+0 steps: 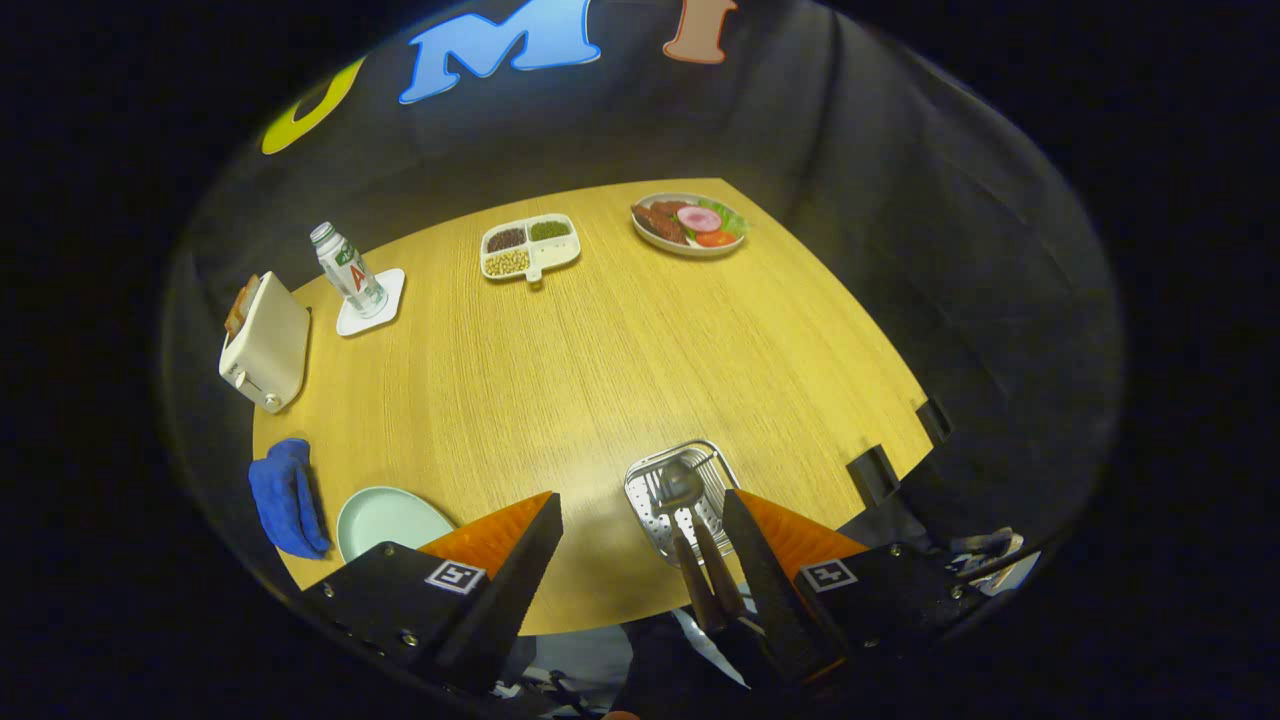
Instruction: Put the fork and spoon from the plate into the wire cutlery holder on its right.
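The wire cutlery holder (683, 497) stands near the table's front edge, below and just inside my right finger. A spoon (678, 486) and a fork (722, 574) rest in it, their dark handles slanting up out of it toward the camera. The pale green plate (385, 518) lies to the holder's left, partly behind my left finger, and its visible part is bare. My gripper (640, 510) hovers well above the table, open wide, with nothing held between the fingers.
Along the left side are a blue cloth (288, 497), a cream toaster (265, 345) and a bottle (348, 270) on a white coaster. A divided dish of beans (530, 247) and a plate of food (690, 225) sit at the far edge. Two black clamps (875, 472) grip the right edge.
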